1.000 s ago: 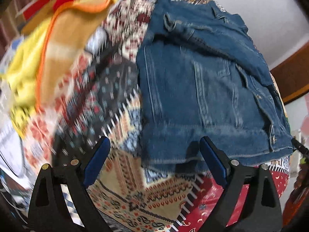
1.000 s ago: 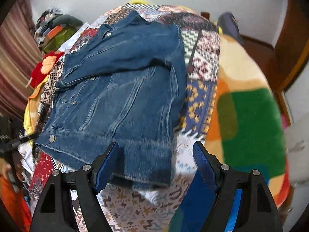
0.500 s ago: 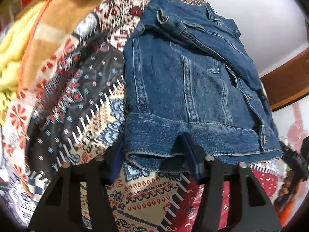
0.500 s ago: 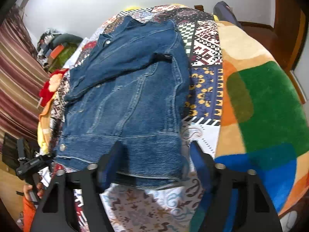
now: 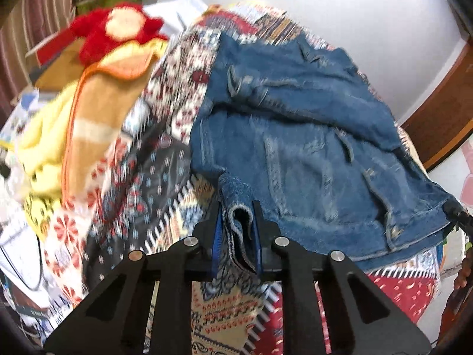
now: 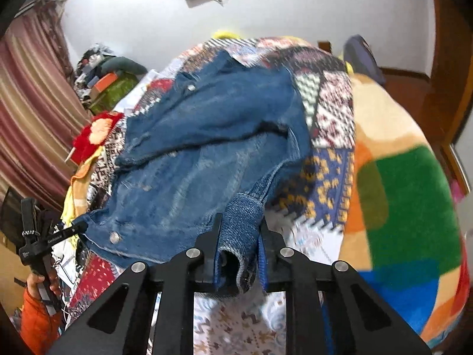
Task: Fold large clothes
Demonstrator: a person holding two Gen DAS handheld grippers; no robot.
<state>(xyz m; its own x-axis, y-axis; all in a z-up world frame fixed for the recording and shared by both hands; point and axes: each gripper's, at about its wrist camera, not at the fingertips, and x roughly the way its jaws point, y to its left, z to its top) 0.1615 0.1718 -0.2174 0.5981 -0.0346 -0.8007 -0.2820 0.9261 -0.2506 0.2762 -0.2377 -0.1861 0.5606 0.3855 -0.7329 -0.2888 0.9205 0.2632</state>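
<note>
A blue denim jacket [image 5: 295, 148] lies spread on the patterned bedspread [image 5: 165, 177], one sleeve folded across its front. My left gripper [image 5: 238, 207] is closing on the jacket's bottom hem at one corner, and a bunched fold of denim is pinched between its pads. In the right wrist view the same jacket [image 6: 192, 177] has its other hem corner pinched in my right gripper [image 6: 239, 219], whose jaws are closing tight on it. Both corners are raised off the bed. At the left edge of the right wrist view, a hand in an orange sleeve holds the left gripper's body [image 6: 38, 242].
A yellow and orange blanket [image 5: 88, 112] and a red plush item [image 5: 118, 26] lie left of the jacket. A green, orange and blue fleece blanket [image 6: 399, 207] covers the bed's right side. Striped curtains [image 6: 26, 118], a clutter pile [image 6: 109, 71] and white walls surround the bed.
Both grippers went from wide open around the hem to pinched on it. Both then rose, lifting the hem corners off the bed and bunching the denim.
</note>
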